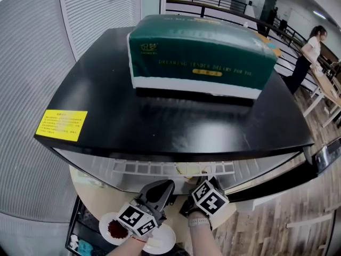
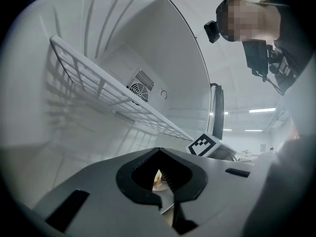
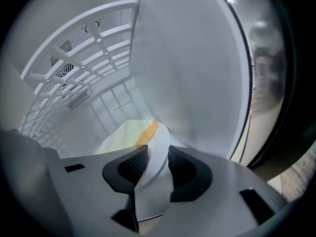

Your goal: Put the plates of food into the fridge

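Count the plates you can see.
3. One plate lies inside the fridge, between the fingers of the right gripper. Two sit on the round table outside: a red-food plate and a white plate beside it. Others may be hidden.

My left gripper (image 2: 158, 152) faces into the fridge (image 2: 74, 132), jaws closed with the tips meeting. A pale, yellowish sliver shows through the hollow behind them; I cannot tell what it is. A white wire shelf (image 2: 98, 85) crosses above, slanting in frame from upper left to lower right. The rear wall carries a round fan grille (image 2: 141, 87), a small knob (image 2: 163, 94) beside it and a slotted vent (image 2: 123, 116) under the shelf. The marker cube (image 2: 205, 145) of my other gripper shows just right of the jaws. A person's head-worn camera (image 2: 212, 31) appears upper right.
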A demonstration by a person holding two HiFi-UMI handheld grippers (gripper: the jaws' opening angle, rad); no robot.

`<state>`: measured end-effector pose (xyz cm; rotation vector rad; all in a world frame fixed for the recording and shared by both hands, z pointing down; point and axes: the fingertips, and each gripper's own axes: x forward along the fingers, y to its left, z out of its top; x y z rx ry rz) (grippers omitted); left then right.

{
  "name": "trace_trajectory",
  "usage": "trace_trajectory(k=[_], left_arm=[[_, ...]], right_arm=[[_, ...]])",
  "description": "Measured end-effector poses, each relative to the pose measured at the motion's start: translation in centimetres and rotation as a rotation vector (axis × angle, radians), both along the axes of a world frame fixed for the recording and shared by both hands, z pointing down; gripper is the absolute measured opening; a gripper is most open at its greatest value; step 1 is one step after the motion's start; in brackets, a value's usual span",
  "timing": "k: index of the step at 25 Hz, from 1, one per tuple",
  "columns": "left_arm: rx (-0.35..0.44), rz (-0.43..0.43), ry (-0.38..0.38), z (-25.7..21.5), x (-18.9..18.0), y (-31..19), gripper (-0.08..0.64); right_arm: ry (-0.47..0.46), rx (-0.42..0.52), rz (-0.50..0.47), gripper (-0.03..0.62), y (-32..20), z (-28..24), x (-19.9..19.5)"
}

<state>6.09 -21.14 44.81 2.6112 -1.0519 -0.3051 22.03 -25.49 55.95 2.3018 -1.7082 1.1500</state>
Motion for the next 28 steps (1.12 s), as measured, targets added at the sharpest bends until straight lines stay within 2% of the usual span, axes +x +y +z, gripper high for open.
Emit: trace_trajectory(k=[7,12,17,20,24,25,28], left_arm=[[-0.017,-0.013,-0.003,0.2,-0.8,-1.1,0.005],[-0.021,-0.018,-0.003,0.2,-0.9,1.2,0.005],[-0.009,-0.02,-0.011,-0.3,-1.6,2.8,0.005],[0.002,-0.022,-0.015,-1.2,-2.3,4.0,0.005],[0.025,-0.028,-0.012,-2.9,-3.5,5.8,0.005],[0.032,-0.03,-0.01,-3.3,-3.8,6.3,0.005],[0.045,-0.04,-0.003,-4.2,-4.6,8.7,0.005]], right_arm=[[0.02,0.034,-0.025,0.135,-0.4,-0.8,-0.2],[-0.003,0.08,-0.064,0.135,2.4,-1.3,-0.5],[-0.011,0.16,-0.152,0.135,4.0,-3.6,-2.0],[-0.051,0.193,-0.212,0.135,5.6,-5.2,-3.3],[-0.073,0.276,-0.341,0.133,8.4,-8.2,-5.7],[-0.057,0.302,-0.374,0.124,9.1,-9.0,-6.1],[0.003,0.385,-0.457,0.034,12.2,-11.5,-7.4]])
